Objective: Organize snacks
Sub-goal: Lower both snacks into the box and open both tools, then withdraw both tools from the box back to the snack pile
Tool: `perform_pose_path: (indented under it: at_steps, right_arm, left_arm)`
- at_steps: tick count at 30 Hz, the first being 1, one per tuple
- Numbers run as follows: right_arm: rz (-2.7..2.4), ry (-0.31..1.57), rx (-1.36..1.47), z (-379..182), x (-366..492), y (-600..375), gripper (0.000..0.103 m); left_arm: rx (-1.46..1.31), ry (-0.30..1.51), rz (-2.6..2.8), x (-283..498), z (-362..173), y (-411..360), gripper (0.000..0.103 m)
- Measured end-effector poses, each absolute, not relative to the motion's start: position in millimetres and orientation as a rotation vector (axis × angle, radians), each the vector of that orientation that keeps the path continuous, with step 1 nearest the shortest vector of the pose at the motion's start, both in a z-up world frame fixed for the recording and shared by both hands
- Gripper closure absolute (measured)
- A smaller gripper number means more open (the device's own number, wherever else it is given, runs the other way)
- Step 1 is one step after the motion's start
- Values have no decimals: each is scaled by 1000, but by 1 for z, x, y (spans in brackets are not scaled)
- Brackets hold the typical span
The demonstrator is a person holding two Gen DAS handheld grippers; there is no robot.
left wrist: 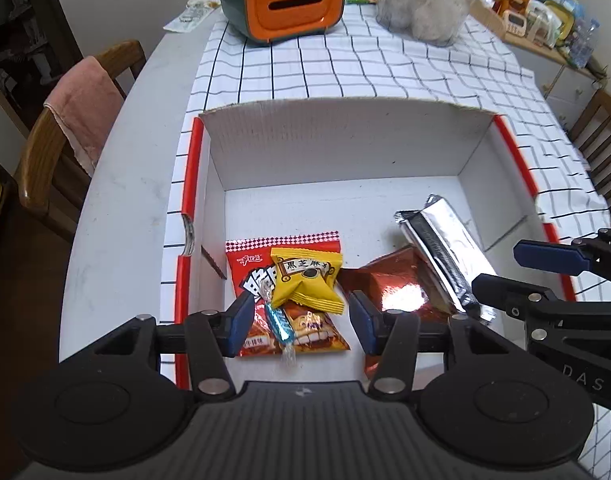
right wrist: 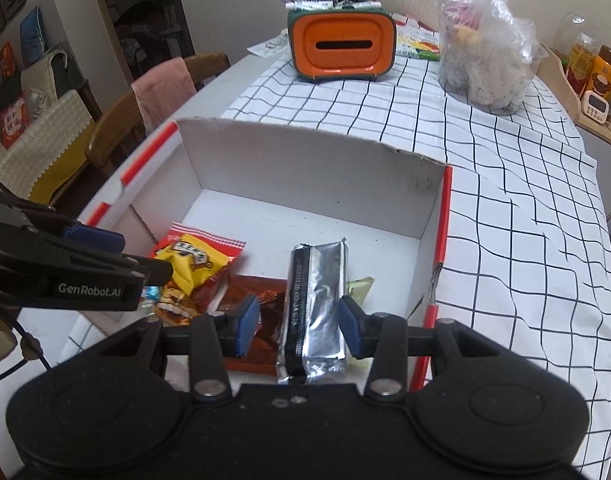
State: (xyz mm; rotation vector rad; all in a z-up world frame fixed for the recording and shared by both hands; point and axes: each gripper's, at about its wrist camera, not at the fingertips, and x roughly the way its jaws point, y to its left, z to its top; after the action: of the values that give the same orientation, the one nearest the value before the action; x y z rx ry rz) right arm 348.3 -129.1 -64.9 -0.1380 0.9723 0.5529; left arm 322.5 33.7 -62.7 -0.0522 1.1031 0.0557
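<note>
From the left wrist, the left gripper (left wrist: 301,320) hangs over the near end of an open white box (left wrist: 337,132) with red edges, its blue pads spread apart and holding nothing. Between and just beyond them lie a yellow packet (left wrist: 307,280) on top of a red packet (left wrist: 283,300), with a small blue-wrapped candy (left wrist: 279,326) against the near side of the yellow one. To the right sit a shiny brown packet (left wrist: 389,290) and, leaning across it, a silver packet (left wrist: 445,248). The right gripper (left wrist: 545,276) reaches in from the right, its fingers apart beside the silver packet's near end. Beyond the box, on the checked cloth (left wrist: 345,68) covering the tabletop (left wrist: 117,184), stand an orange-fronted holder (left wrist: 289,0) and a clear bag (left wrist: 421,0). From the right wrist, the right gripper (right wrist: 299,326) is open with the silver packet (right wrist: 317,304) lying lengthwise between its pads; whether either pad touches it I cannot tell. The brown packet (right wrist: 257,296) lies under it to the left, a pale green wrapper (right wrist: 361,286) peeks out on the right, and the yellow packet (right wrist: 193,260) rests on the red packet (right wrist: 221,244) at the box (right wrist: 305,160) floor's left. The left gripper (right wrist: 117,256) enters from the left, above those two.
</note>
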Motion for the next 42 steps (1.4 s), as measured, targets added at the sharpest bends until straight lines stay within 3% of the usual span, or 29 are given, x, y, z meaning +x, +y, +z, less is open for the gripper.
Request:
perform_pose_path:
  at_steps: [13,23,25,27,37,39,42]
  right_arm:
    - [585,881,-102,-21,298,-140,55]
    - [600,830,-65,-1,255,-151,43]
    - [606,829,-58,-1,246,-155,37]
    - [603,827,-55,-3,236,-158,20]
    - [616,872,-16,-24,195,-173,11]
    - [615,878,-9,-29,189,-177,2]
    - [613,870,-12,-38,179,-180,1]
  left_arm:
    - [-56,974,12,259,-17,34,43]
    - [-22,897,-16,202,4,28,31]
    - [-21,889,-15,191,4,29,22]
    - [-25,888,-9,181,2,31,19]
    - [-76,947,15,144,-25,44,19]
    - [-86,963,25,139,-33,47,18]
    - [-115,995,38,134,-46,53,18]
